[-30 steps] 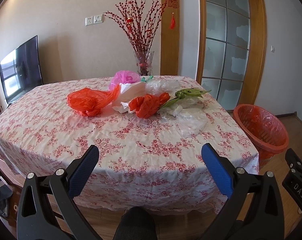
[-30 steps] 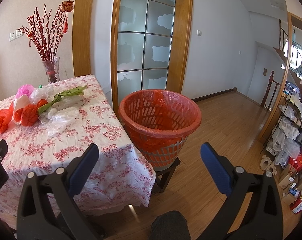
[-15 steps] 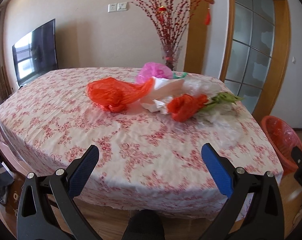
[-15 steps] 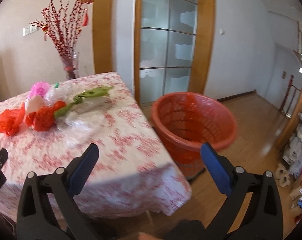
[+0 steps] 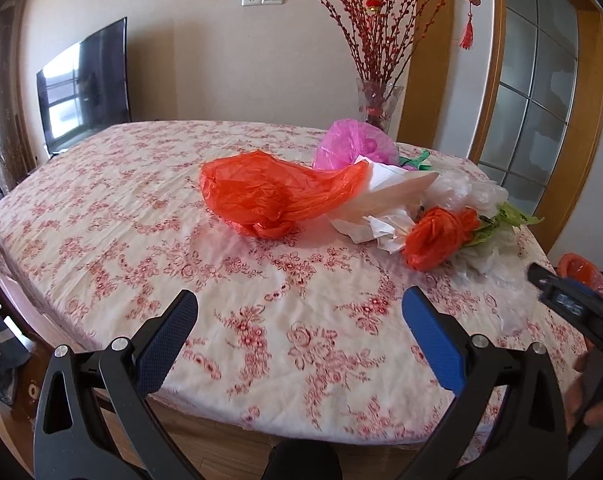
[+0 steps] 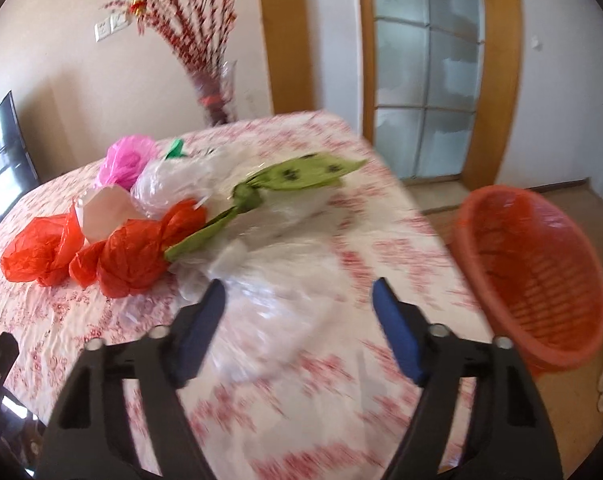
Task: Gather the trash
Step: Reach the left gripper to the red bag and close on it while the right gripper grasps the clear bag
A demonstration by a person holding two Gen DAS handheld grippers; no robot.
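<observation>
Two grippers, nearer the table than a second ago. Left gripper wide open, empty, angled down over the near edge. Right gripper closing, unpressed, above a clear bag; turned from the basket toward the trash. Bags heaped mid-table: orange, pink, green; basket beside the table.

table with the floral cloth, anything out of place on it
Yes: crumpled plastic bags are heaped near its far right edge, a large orange one, a pink one, clear ones and a green one, while the orange bin stands beside the table.
</observation>
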